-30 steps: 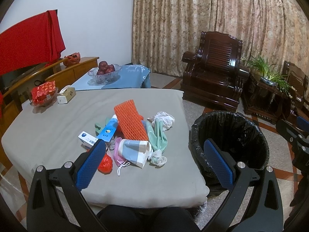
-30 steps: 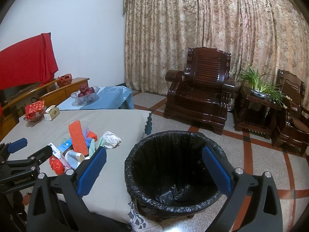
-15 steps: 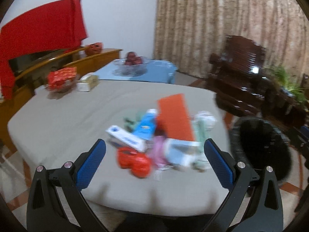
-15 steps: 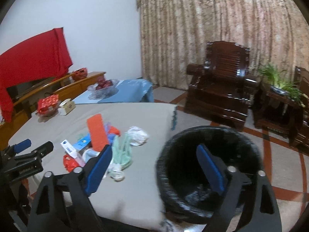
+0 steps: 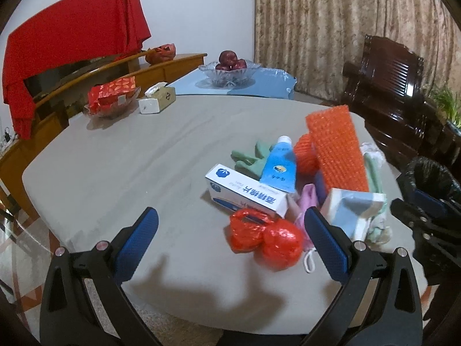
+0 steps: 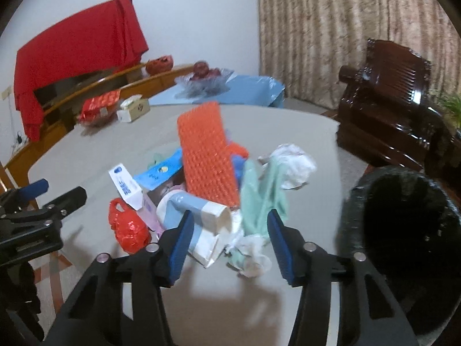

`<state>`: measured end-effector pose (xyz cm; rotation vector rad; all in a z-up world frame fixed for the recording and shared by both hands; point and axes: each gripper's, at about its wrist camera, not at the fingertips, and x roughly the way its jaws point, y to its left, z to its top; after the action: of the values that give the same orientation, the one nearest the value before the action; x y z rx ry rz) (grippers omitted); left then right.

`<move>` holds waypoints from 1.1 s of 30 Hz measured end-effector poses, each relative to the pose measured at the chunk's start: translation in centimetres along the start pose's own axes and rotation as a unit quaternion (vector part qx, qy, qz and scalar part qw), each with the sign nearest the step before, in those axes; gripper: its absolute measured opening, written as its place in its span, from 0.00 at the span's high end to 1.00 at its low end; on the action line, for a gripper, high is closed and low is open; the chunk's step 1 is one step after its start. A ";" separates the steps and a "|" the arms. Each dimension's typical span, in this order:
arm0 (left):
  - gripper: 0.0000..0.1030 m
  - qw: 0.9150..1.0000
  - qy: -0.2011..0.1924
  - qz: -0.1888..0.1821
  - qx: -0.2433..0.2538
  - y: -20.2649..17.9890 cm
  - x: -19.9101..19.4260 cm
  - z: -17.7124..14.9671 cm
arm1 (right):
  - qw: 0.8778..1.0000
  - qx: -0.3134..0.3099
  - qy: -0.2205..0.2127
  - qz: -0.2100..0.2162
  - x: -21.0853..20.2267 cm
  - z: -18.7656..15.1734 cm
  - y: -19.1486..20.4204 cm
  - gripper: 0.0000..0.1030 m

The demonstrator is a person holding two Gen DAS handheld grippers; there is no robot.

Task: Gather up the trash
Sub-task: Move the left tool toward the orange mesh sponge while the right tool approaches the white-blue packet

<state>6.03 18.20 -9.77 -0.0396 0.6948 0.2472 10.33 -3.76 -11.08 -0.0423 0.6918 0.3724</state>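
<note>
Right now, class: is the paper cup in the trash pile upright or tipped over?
Tipped over. The paper cup lies on its side on the table, open rim facing sideways toward the green glove.

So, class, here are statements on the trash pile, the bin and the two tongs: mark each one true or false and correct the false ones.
1. Both tongs, left tongs and right tongs, are open and empty. True.
2. The orange foam net lies inside the bin. False: it rests on top of the pile on the table.
3. The black-lined bin stands on the floor beside the table. True.
4. The red plastic bag sits at the far end of the pile. False: it is at the near edge.
5. The fruit bowl is part of the pile. False: it stands apart, on the blue cloth behind.
</note>
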 end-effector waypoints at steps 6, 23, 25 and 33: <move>0.05 1.000 0.008 -0.002 -0.001 0.1 2.0 0.2 | 0.999 -0.020 0.030 0.021 3.5 0.0 0.6 0.68; 0.05 1.000 0.009 -0.019 0.008 -2.2 4.3 0.7 | 0.997 -0.016 0.025 0.077 1.4 0.1 -0.6 0.97; 0.05 1.000 0.011 -0.021 0.007 -2.6 4.4 0.7 | 0.997 -0.022 0.030 0.071 1.7 -0.3 -0.7 0.97; 0.05 0.999 0.029 -0.014 0.018 -3.1 5.1 -0.9 | 0.994 -0.016 0.064 0.086 4.0 -1.6 -0.3 0.76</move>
<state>10.00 16.14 -13.84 -0.0217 0.7564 0.2062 12.27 -2.98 -14.79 -0.0379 0.8186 0.5497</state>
